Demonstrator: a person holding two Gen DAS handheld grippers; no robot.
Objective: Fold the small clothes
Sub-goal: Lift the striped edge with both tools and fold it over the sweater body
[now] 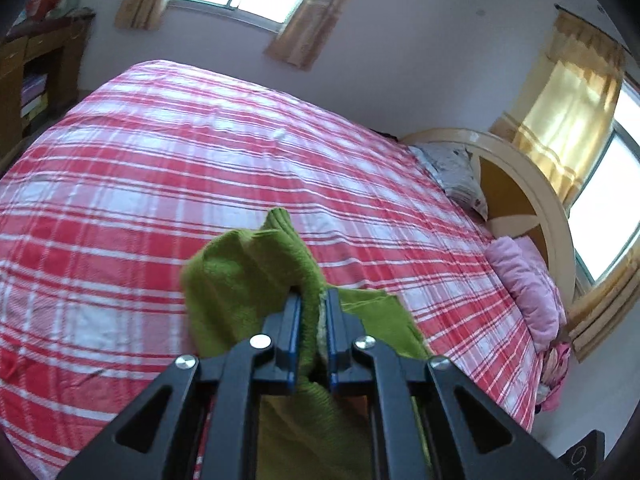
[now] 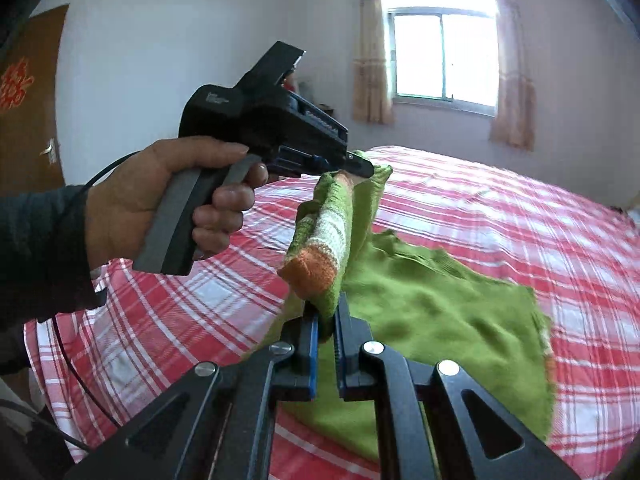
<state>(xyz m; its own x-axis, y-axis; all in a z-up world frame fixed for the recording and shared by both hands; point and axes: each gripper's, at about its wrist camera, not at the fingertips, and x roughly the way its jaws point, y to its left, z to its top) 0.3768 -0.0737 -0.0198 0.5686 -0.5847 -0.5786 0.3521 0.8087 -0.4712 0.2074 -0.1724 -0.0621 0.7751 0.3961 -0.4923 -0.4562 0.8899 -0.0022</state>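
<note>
A small green knit sweater (image 2: 432,304) with an orange and white striped cuff (image 2: 320,252) lies partly on the red plaid bed (image 2: 520,216). My right gripper (image 2: 327,300) is shut on the sleeve just below the cuff and holds it raised. My left gripper (image 1: 313,294) is shut on a bunched green fold of the sweater (image 1: 240,280), lifted above the bed. In the right wrist view the left gripper (image 2: 360,166), held by a hand, pinches the sweater's upper end.
The plaid sheet (image 1: 160,184) covers the whole bed. A pink folded blanket (image 1: 528,280) and a pillow (image 1: 456,172) lie by the round headboard (image 1: 532,192). A wooden cabinet (image 1: 36,80) stands at the far left.
</note>
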